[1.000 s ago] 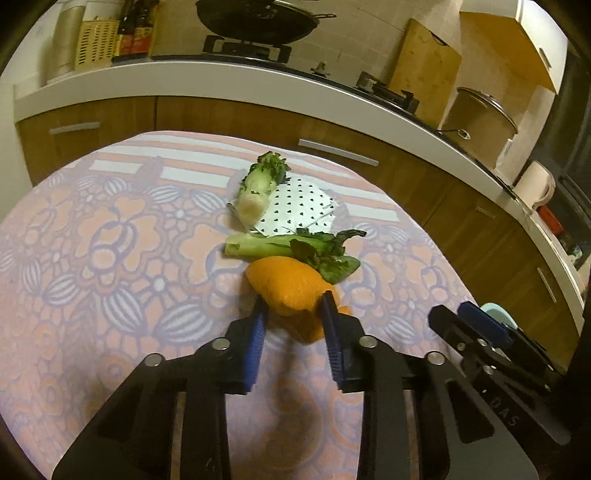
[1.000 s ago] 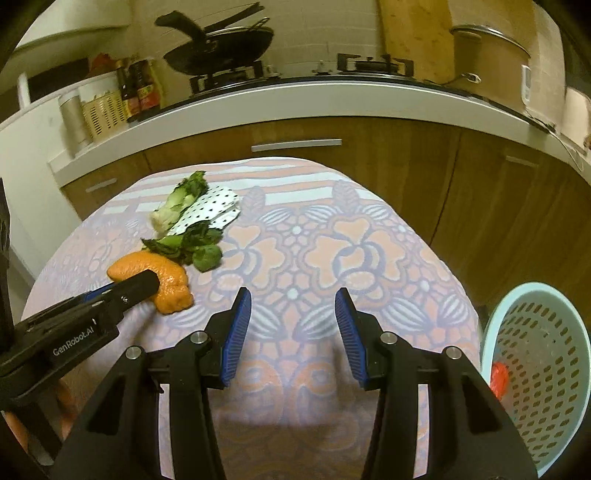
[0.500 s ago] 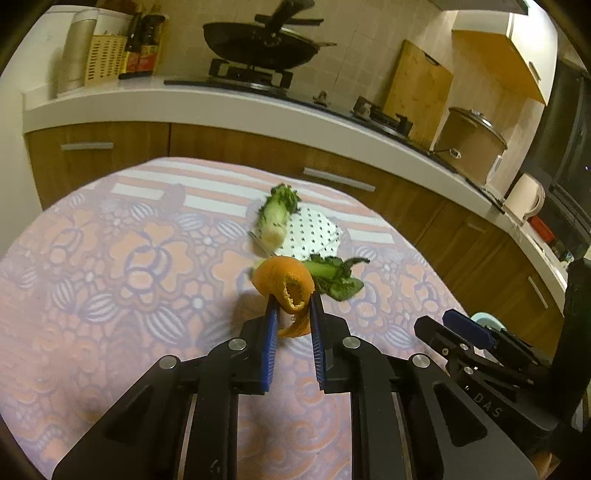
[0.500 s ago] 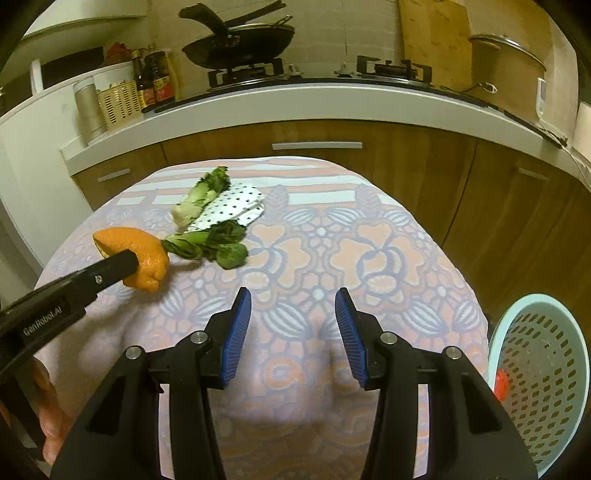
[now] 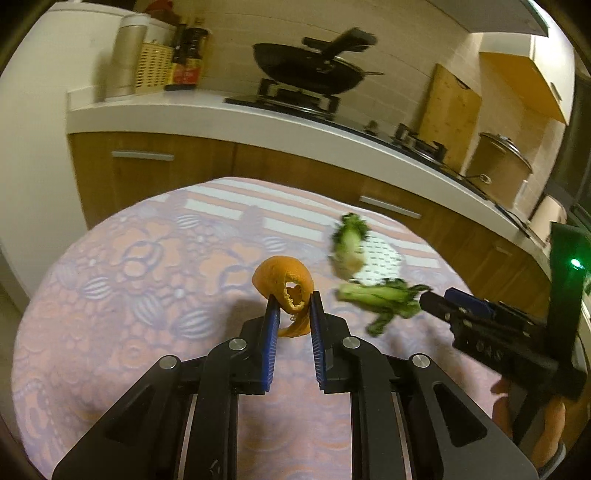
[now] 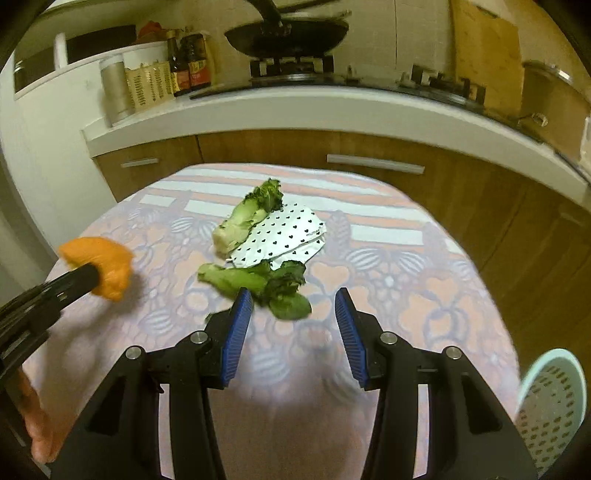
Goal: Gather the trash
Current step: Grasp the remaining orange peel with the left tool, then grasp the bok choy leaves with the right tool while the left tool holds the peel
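Observation:
My left gripper [image 5: 293, 301] is shut on an orange peel [image 5: 282, 282] and holds it above the table; the peel also shows in the right wrist view [image 6: 107, 264]. My right gripper [image 6: 293, 299] is open and empty, just short of a leafy green scrap [image 6: 262, 282]. A pale vegetable stalk [image 6: 245, 221] lies on a white heart-dotted wrapper [image 6: 288, 236] behind it. In the left wrist view the green scrap [image 5: 380, 295], the stalk [image 5: 349, 243] and the right gripper [image 5: 447, 301] sit to the right.
The table has a floral pink cloth [image 6: 388, 266]. A pale blue perforated basket [image 6: 550, 402] stands off the table's right side. A kitchen counter [image 6: 332, 107] with a wok [image 6: 288, 35], bottles and a pot runs behind the table.
My left gripper closed on the orange peel and lifted it up and to the left. My right gripper moved forward and left, close to the green scrap.

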### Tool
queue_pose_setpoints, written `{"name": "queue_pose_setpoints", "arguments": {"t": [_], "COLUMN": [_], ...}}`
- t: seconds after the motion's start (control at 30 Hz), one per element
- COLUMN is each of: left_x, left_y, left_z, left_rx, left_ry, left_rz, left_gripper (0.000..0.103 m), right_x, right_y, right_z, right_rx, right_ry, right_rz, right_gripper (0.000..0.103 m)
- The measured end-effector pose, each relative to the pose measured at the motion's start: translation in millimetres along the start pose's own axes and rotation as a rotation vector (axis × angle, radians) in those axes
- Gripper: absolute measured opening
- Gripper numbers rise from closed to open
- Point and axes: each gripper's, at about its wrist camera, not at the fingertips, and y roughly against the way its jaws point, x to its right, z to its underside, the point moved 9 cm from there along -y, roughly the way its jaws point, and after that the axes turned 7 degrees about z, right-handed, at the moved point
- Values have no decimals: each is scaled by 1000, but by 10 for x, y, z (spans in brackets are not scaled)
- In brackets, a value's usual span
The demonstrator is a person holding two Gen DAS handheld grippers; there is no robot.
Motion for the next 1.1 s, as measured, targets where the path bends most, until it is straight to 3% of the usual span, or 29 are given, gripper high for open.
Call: {"name": "queue_pose_setpoints", "arguments": {"t": [0.17,0.3,0.37,0.4,0.43,0.6,0.77,0.87,0.93,0.97,1.1], "left_x": [-282,-402,-418,-422,-416,-452,-417,-390,-390,-391,-378], "left_y": [3,23,29,30,29,70,71,74,71,72,68], "left_z": [44,31,25,27,30,22,28,28,26,26,32], "left_rx": [18,34,39,39,41,59,61,65,65,66,66], "left_ry": [50,127,135,138,139,165,144,123,122,123,125], "left_rz": [-36,12,16,16,13,11,-1,-13,-13,-14,-20], "left_gripper": [15,15,15,15,15,15,15,15,15,15,15], "right_x": [-9,-145,-258,-305,-359,-559,-689,-677,-690,-702,-755], "right_y": [-237,-233,-205,-195,-170,98,241,242,216,196,29], "right_z": [-32,20,89,128,181,338,405,393,374,349,294], "right_rx": [-54,-76,-103,-116,-127,-132,-136,-104,-89,-74,-67], "right_ry": [-35,17,35,42,54,49,80,116,132,142,162], "right_rz": [-60,-86,-134,-153,-160,-232,-249,-195,-176,-163,-150], "right_gripper": [44,44,38,28,24,22,22,28,48,53,55]}}
